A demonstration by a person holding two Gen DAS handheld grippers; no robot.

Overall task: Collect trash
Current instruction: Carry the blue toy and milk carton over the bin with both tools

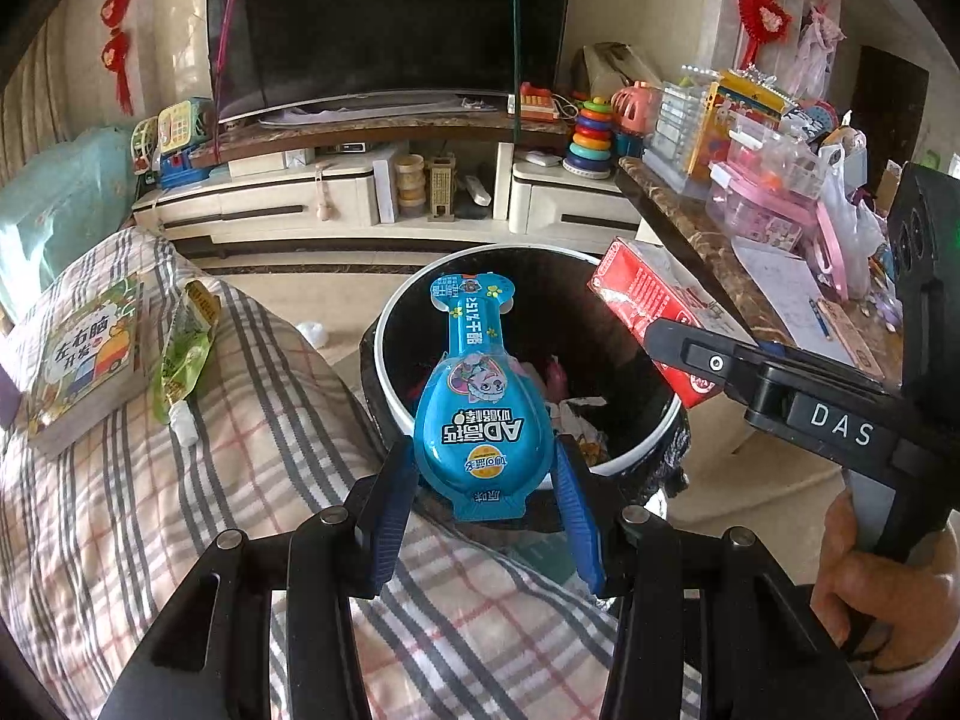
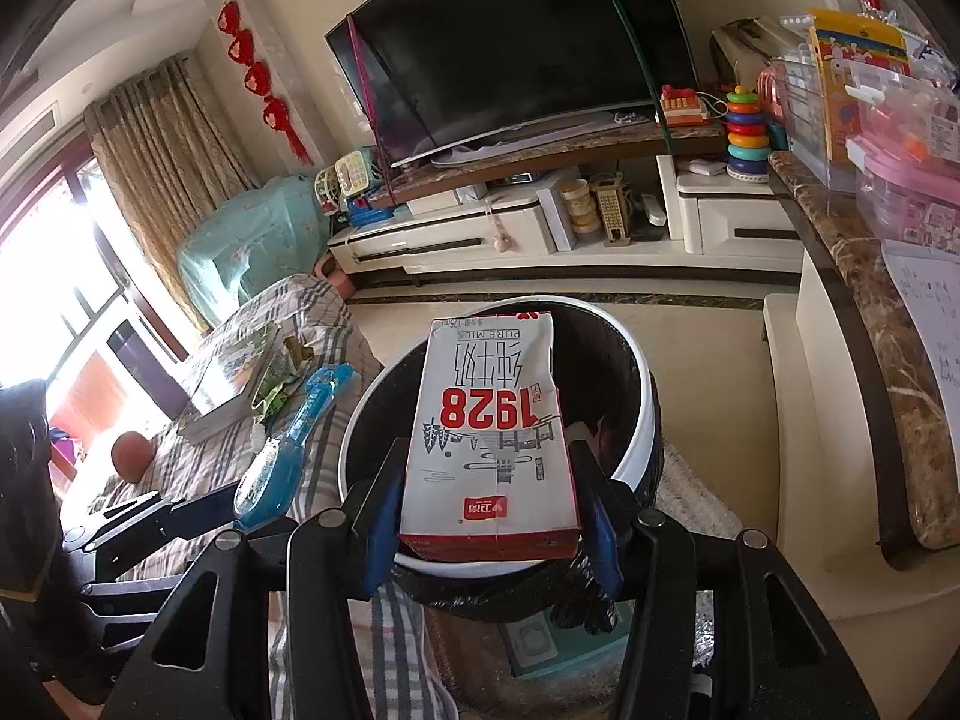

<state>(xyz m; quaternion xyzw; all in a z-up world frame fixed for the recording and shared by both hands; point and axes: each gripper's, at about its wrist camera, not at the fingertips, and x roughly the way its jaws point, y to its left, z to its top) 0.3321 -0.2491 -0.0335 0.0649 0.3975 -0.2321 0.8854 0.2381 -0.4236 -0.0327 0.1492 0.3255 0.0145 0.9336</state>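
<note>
The left gripper point(image 1: 483, 495) holds a blue candy package point(image 1: 483, 414) and the right gripper point(image 2: 489, 531) holds a crushed milk carton point(image 2: 489, 432), both above the near rim of the black-lined trash bin point(image 2: 645, 432).

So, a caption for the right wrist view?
Right gripper holds a milk carton over the trash bin.

Daylight pours in through the window point(image 2: 54, 276), blown out to white in the right wrist view. The room reads bright and sharp. Fisheye bending curves the television point(image 1: 384, 24) and darkens every corner. The bin's black interior point(image 1: 576, 324) stays deep in shadow.
</note>
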